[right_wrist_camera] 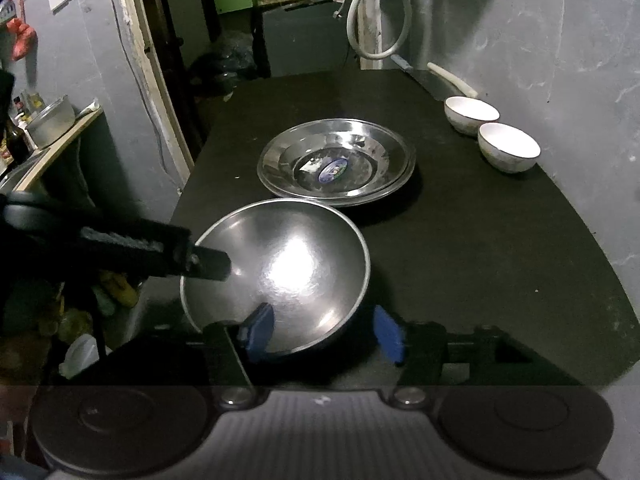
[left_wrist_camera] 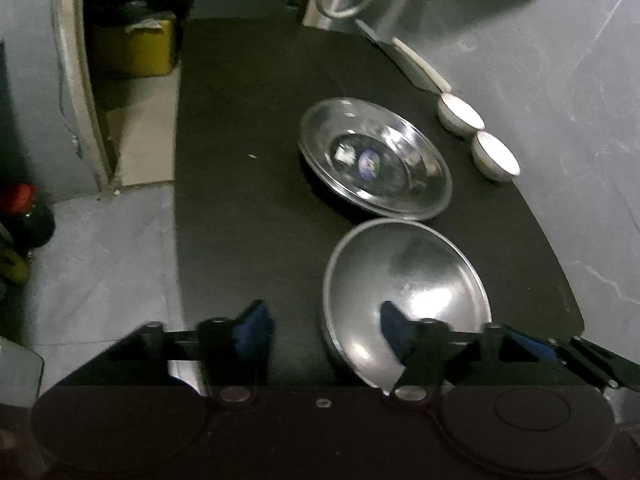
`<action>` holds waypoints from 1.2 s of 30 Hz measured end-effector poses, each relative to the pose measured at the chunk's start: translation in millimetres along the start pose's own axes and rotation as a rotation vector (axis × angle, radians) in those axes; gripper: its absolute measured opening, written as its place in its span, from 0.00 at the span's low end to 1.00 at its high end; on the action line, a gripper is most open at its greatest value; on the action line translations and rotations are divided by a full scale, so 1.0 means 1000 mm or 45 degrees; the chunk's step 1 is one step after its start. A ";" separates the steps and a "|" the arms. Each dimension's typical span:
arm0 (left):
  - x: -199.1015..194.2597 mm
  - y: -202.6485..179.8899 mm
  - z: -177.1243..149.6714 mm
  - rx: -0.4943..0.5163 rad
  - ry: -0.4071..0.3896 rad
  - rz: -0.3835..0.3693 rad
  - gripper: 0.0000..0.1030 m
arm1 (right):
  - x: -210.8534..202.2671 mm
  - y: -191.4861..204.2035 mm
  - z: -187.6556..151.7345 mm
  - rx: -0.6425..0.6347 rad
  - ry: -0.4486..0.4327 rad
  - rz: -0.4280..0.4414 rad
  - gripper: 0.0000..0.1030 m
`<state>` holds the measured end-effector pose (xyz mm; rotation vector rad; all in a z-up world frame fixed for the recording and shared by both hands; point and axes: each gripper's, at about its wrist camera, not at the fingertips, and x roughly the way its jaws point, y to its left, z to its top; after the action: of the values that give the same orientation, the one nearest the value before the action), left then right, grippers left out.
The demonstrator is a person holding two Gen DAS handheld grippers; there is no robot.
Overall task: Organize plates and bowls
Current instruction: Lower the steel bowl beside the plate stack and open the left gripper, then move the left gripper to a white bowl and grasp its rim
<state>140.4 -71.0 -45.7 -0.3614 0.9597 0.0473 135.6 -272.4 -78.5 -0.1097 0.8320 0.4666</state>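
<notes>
Steel bowl straddled by two open grippers at the near end of the black table

The black table [right_wrist_camera: 460,264] runs toward a grey wall, with a doorway and cluttered shelves to the left; on it, largest first, sit the stacked steel plates [right_wrist_camera: 336,162] mid-table, the steel bowl [right_wrist_camera: 280,268] just in front of them, and two white bowls [right_wrist_camera: 508,152] by the far-right wall beside a knife [right_wrist_camera: 448,78]. The right gripper [right_wrist_camera: 322,334] is released, its rim-side pad inside the bowl and the other outside, not yet closed; the left gripper [left_wrist_camera: 326,330] is likewise spread, one finger over the bowl's rim (nothing is clamped by either). The likely trouble is the smooth, curved steel: a pinch on the thin rim could slip or tip the bowl, and it sits near the table's left edge, so a nudge might send it off or knock it into the plates.
</notes>
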 end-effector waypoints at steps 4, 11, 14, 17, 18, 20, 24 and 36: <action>-0.012 0.012 -0.002 -0.035 -0.037 0.014 0.78 | -0.009 -0.002 -0.003 0.013 -0.035 -0.018 0.79; -0.038 0.032 -0.001 -0.132 -0.149 0.052 0.91 | -0.030 -0.012 -0.007 0.080 -0.135 -0.075 0.98; -0.049 0.034 0.000 -0.140 -0.195 0.077 0.93 | -0.039 -0.018 -0.005 0.123 -0.173 -0.101 1.00; -0.058 0.031 0.002 -0.114 -0.219 0.103 0.94 | -0.046 -0.023 0.000 0.162 -0.189 -0.133 1.00; -0.061 0.029 0.003 -0.104 -0.227 0.103 0.95 | -0.049 -0.025 0.002 0.167 -0.193 -0.146 1.00; -0.067 0.028 0.005 -0.090 -0.247 0.103 0.98 | -0.054 -0.028 0.006 0.175 -0.193 -0.172 1.00; -0.078 0.023 0.012 -0.067 -0.275 0.100 0.99 | -0.064 -0.036 0.019 0.193 -0.189 -0.204 1.00; -0.072 -0.012 0.049 0.034 -0.244 0.080 0.99 | -0.078 -0.061 0.053 0.205 -0.202 -0.256 1.00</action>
<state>140.4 -57.9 41.3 -0.2964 0.7810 0.1243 153.3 -340.0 9.2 -0.0069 0.6919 0.2153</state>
